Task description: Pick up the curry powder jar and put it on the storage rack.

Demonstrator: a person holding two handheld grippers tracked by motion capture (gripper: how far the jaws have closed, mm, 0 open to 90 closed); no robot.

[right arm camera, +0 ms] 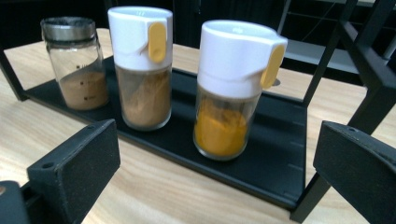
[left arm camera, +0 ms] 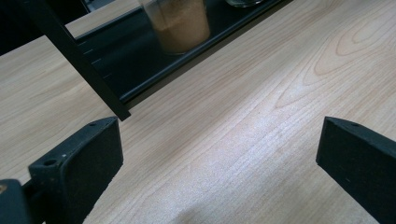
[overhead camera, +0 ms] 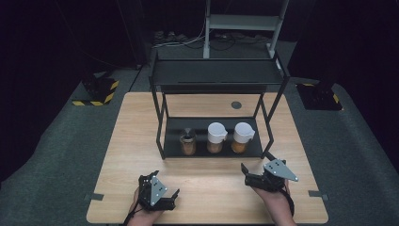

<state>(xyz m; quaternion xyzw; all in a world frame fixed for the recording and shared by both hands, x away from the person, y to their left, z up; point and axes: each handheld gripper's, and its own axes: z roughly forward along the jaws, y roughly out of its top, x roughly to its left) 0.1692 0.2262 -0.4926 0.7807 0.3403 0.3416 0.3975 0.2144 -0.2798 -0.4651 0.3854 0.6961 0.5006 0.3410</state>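
- Right tongs (overhead camera: 254, 175) sit low over the bench (overhead camera: 207, 188), jaws spread wide, nothing between them and nothing touched. They face the lower tray of the black rack (overhead camera: 162, 123).
- Straight ahead of the right tongs, nearest of the three: a glass spice jar with yellow-orange powder (right arm camera: 223, 91), white dispenser cap with a yellow flip tab. It stands upright on the rack's bottom tray (right arm camera: 280, 154), toward the right end.
- Just beside it, farther left from the right tongs: a second white-capped jar holding brown powder (right arm camera: 142, 65). Beyond that, a smaller glass shaker with a metal top (right arm camera: 77, 60), roughly a third full of brown powder.
- Judgement on handling: glass walls are stiff, smooth and likely slippery, and breakable if knocked against the rack frame. Jars look under half full, so probably light. The cap is wider than the body and tapered, a poor hold.
- Best hold, I reckon: across the straight glass body below the cap, jaws level, coming in from the front. The rack's right front leg (right arm camera: 322, 186) stands close to the tongs' right jaw, so clearance is tight there.
- Left tongs (overhead camera: 162, 193) also spread wide and empty, hovering over bare bench, near the rack's left front leg (left arm camera: 77, 60), with the metal-topped shaker just beyond.
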